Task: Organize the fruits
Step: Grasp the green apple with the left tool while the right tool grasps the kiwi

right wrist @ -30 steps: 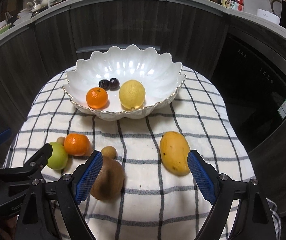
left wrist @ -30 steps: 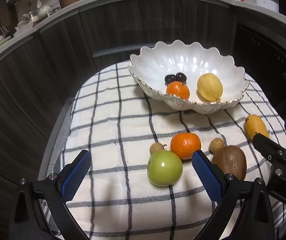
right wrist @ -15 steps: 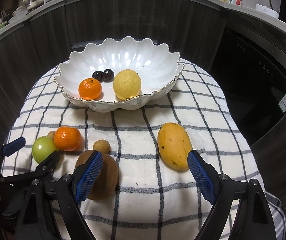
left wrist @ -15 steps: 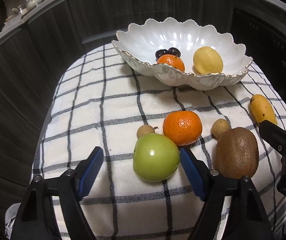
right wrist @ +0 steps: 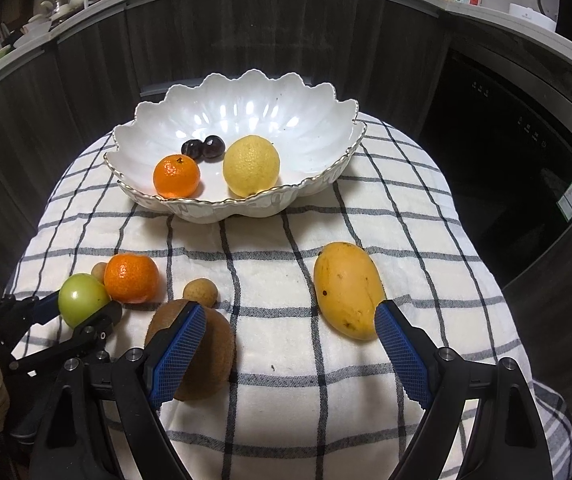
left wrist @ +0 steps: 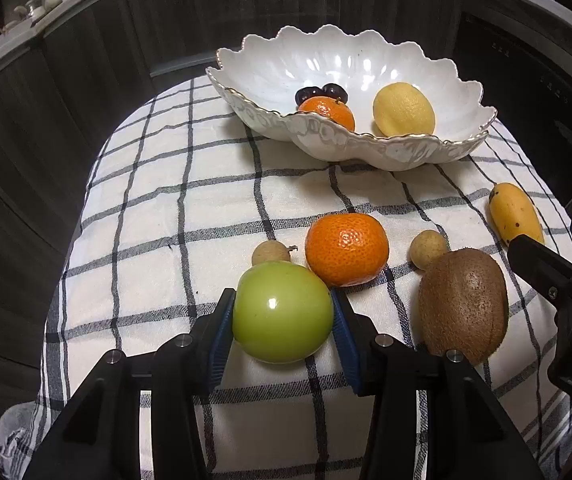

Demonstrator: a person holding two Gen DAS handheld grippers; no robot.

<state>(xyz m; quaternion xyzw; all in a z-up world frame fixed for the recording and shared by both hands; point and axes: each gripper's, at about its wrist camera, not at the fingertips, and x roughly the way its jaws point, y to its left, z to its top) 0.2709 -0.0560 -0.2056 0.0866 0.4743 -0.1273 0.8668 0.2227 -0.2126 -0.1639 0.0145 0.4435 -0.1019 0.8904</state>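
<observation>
Left gripper (left wrist: 282, 314): jaws closing on the green fruit (left wrist: 282, 312), pads at its sides, fruit resting on the cloth (left wrist: 145, 208); the squeeze is best centred, then lifted clear of the mandarin (left wrist: 346, 249) toward the bowl (left wrist: 366, 148). Right gripper (right wrist: 290, 350): jaws wide, nothing held. No legible writing is seen.

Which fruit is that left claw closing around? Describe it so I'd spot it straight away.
Start at the white scalloped bowl and come toward the near edge of the checked cloth. It's the green apple, smooth and shiny, beside an orange tangerine.
</observation>
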